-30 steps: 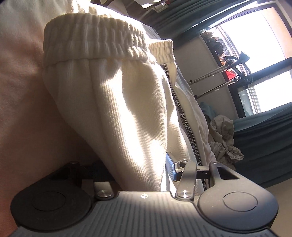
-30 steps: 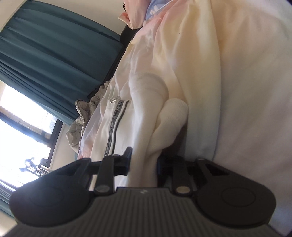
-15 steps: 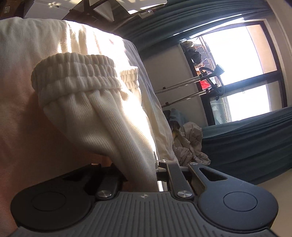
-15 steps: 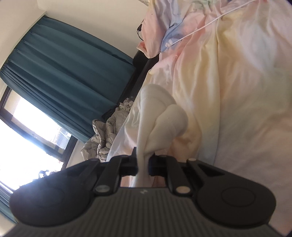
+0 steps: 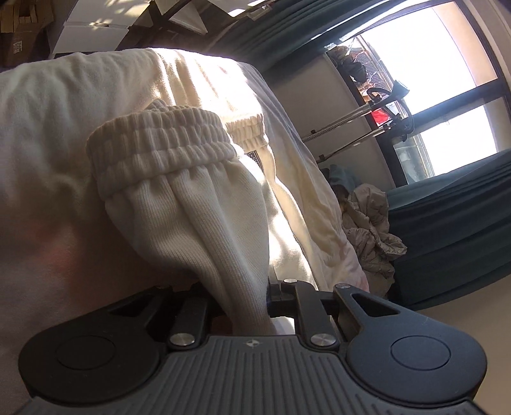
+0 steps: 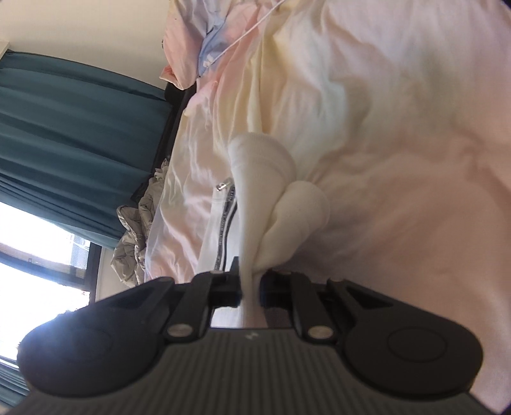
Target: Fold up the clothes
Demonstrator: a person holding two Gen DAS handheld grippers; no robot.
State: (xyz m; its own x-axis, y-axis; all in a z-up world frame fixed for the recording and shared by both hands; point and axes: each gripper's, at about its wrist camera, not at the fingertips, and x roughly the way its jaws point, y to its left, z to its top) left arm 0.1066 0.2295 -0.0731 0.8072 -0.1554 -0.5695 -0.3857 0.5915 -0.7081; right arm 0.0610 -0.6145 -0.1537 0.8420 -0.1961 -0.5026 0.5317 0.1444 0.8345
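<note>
A cream ribbed garment (image 5: 198, 204) with a gathered elastic band (image 5: 159, 140) hangs up from the pale bed sheet (image 5: 48, 143). My left gripper (image 5: 242, 300) has a fold of this fabric between its pads; its jaws are opening slightly, and the cloth still fills the gap. In the right wrist view the same cream garment (image 6: 265, 178) bunches into two lobes above my right gripper (image 6: 250, 287), which is shut on a thin pinch of it. A zip pull (image 6: 223, 186) and a black-and-white tape run down the cloth just left of that pinch.
The pink and yellow sheet (image 6: 399, 127) covers the bed, with a pillow (image 6: 191, 41) and a white cable (image 6: 255, 25) at its far end. A crumpled grey jacket (image 5: 370, 230) lies on the floor beside teal curtains (image 6: 80, 143) and a bright window (image 5: 431, 48).
Both grippers closed on the cream fabric and lifted it off the sheet while moving sideways. More of the bed and room shows now. The left jaws narrowed, then widened a little.
</note>
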